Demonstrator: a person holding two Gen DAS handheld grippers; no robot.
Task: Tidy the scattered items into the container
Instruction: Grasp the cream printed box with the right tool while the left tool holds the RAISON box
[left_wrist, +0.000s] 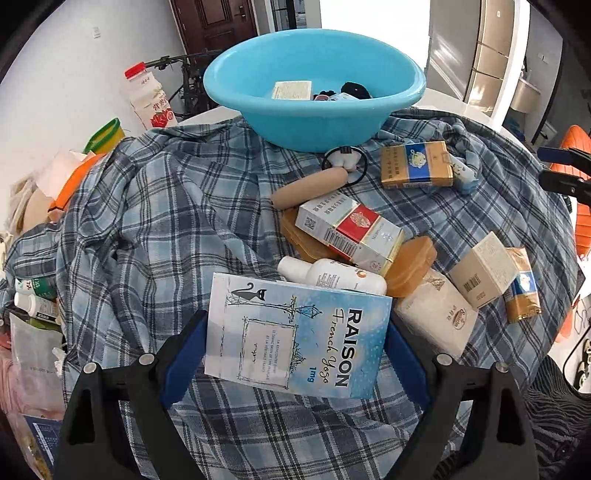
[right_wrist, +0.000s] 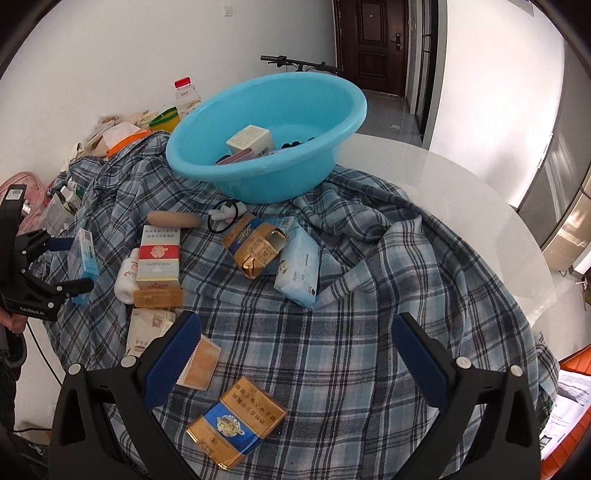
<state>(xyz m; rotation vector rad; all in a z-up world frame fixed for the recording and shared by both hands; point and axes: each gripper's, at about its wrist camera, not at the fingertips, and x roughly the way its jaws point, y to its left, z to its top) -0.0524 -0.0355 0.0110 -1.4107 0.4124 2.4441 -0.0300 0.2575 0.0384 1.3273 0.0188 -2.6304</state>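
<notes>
White walls (right_wrist: 129, 55) all round. Dark wood door (right_wrist: 373, 44) far end, grey tiled floor (right_wrist: 388, 114) in front of it. Bike (right_wrist: 295, 65) parked by far wall. Round glass table (right_wrist: 461, 192) w/ plaid cloth (right_wrist: 332, 332). Bright daylight from far window (left_wrist: 373, 22). Cabinets (left_wrist: 495, 55) on right.

basin (left_wrist: 314, 122) turquoise | cloth (left_wrist: 166, 206) blue-grey plaid | bottle (left_wrist: 332, 275) seemingly white

Pale blue RAISON box (left_wrist: 297, 341), flat face up, is clamped between the left gripper (left_wrist: 295, 345) fingers above the plaid cloth. Blue basin (left_wrist: 314, 122) stands upright at the far side, already containing a cream box (right_wrist: 248, 142) and small dark items. Red-and-white pack (left_wrist: 351, 232), gold-and-blue pack (right_wrist: 236, 421) and white bottle (left_wrist: 332, 275) lie scattered.
</notes>
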